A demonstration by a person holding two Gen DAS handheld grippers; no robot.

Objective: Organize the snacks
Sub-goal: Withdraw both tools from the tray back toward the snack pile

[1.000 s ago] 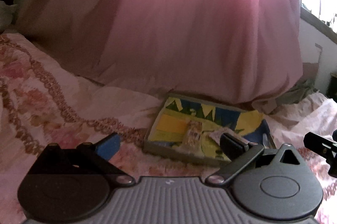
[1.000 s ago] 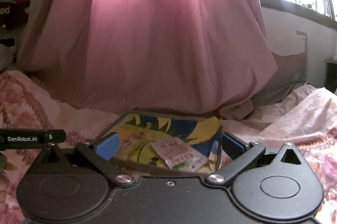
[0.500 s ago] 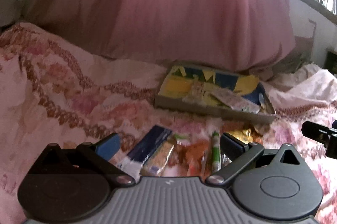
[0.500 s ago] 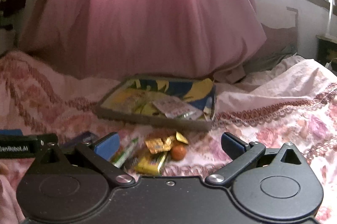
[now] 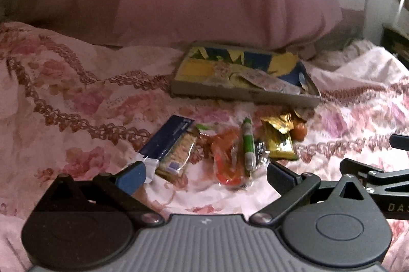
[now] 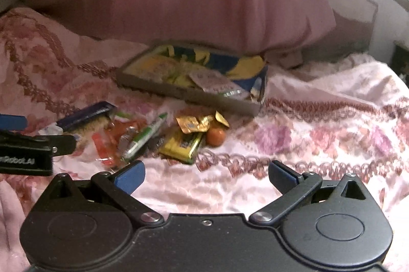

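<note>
Both your tongs are wide open with nothing in them: left tongs [image 5: 205, 176], right tongs [image 6: 205, 173]. The snacks [image 5: 225, 144] sit in a loose pile on the bed [image 5: 76, 98], just in front of the shallow box [image 5: 242, 93], which already has a few packets inside.

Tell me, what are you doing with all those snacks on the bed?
A person holds two grippers and is tidying snacks. Both the left gripper and the right gripper are open and hold nothing. Loose snacks lie on the flowery bedspread: a blue packet, a green tube, a yellow bar and a small orange ball. Behind them sits a colourful tray with a few packets already inside.
</note>
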